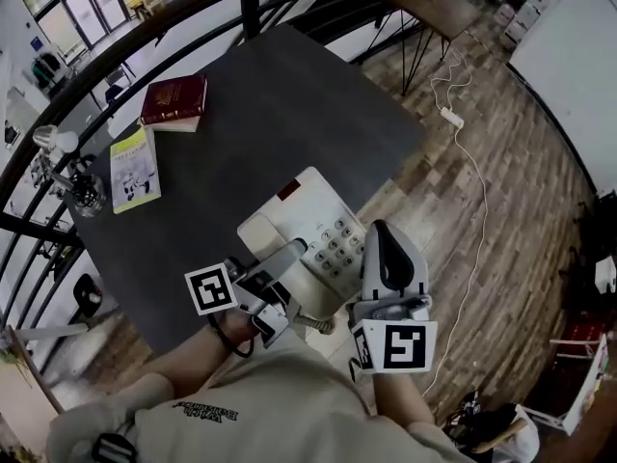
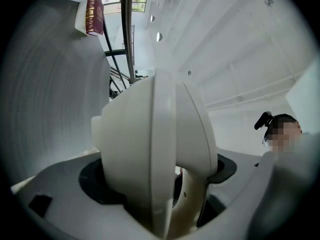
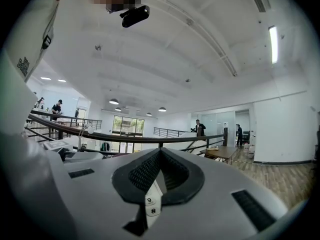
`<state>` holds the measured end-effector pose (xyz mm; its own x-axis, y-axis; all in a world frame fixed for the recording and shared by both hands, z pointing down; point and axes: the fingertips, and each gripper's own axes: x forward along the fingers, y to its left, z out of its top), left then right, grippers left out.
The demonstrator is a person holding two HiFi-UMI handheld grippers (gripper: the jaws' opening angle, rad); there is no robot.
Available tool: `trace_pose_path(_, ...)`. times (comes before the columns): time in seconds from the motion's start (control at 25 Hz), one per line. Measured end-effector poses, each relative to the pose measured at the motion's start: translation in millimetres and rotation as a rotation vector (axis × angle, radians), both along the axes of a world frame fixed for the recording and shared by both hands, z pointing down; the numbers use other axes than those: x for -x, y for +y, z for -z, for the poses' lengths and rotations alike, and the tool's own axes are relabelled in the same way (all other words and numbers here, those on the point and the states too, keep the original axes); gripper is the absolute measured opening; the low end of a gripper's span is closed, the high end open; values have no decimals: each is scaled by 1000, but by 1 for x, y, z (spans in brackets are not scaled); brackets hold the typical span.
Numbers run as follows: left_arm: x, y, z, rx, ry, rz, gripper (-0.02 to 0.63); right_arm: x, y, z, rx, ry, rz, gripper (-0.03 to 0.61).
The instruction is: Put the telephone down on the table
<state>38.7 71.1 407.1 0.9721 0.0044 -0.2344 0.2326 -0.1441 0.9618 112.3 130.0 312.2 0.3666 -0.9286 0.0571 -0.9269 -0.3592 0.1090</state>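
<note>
Holding telephone (image 1: 299, 210) at near edge of desk (image 1: 251, 114), part overhanging. Left tongs (image 1: 289, 258) clamped on handset (image 2: 155, 149) end; right tongs (image 1: 378, 234) pinched on keypad (image 1: 337, 244) edge. Risk: release here tips telephone off edge; handset may slip cradle.

Floor (image 1: 501, 210): wood planks, right side. Railing (image 1: 145, 37): dark, curved, along the far edge. Desk (image 1: 429, 3): wooden, far right. Glazed doors (image 1: 82, 13): far left. Ceiling: white, with strip light (image 3: 273, 44).
</note>
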Motion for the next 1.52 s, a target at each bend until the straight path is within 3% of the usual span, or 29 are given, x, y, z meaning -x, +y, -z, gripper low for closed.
trace_pose_path(0.24, -18, -58, -17, 73, -11, 63, 457, -20, -72, -13, 47, 7, 80, 3)
trace_pose_path(0.64, -25, -154, -7, 14, -5, 194, 457, -32, -180, 4, 73, 28, 223, 3)
trace_pose_path(0.76, -20, -176, -11, 37, -8, 251, 457, -30, -206, 7, 72, 38, 269, 3)
trace_pose_path(1.0, -4, -204, -5, 71, 18, 371, 457, -15, -239, 9, 70, 34, 379, 3)
trace_pose_path(1.28, 10, -218, 0, 22, 14, 528, 457, -4, -264, 3, 36, 10, 549, 3)
trace_pose_path(1.52, 5, -214, -6, 57, -25, 686, 457, -21, -273, -5, 30, -15, 668, 3)
